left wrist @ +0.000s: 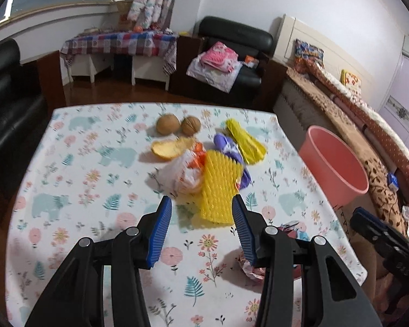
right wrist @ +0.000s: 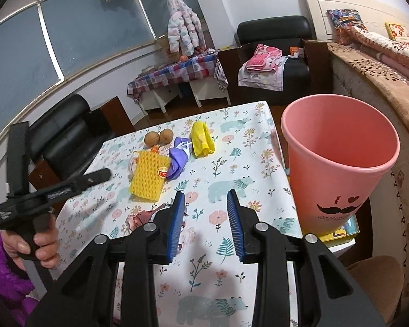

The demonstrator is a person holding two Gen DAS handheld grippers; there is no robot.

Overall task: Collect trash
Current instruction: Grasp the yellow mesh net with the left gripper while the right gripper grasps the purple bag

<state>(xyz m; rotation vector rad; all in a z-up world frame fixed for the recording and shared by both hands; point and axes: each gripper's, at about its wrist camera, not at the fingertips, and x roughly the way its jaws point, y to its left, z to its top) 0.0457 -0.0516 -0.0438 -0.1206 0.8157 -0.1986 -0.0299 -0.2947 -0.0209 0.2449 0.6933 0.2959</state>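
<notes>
The bench (left wrist: 68, 163) carries the trash near its far edge, and the pink bin (right wrist: 338, 163) stands off its right edge. Yellow foam net (left wrist: 218, 188), white bag (left wrist: 177, 174), purple wrapper (left wrist: 226, 144) and yellow wrapper (left wrist: 245, 139) overlap. The left tool (left wrist: 201, 226) gapes wide and empty before the net; the right tool (right wrist: 205, 223) is narrower, empty. A pinch there could drag neighbours along, or knock the two walnuts (left wrist: 177, 125) rolling.
</notes>
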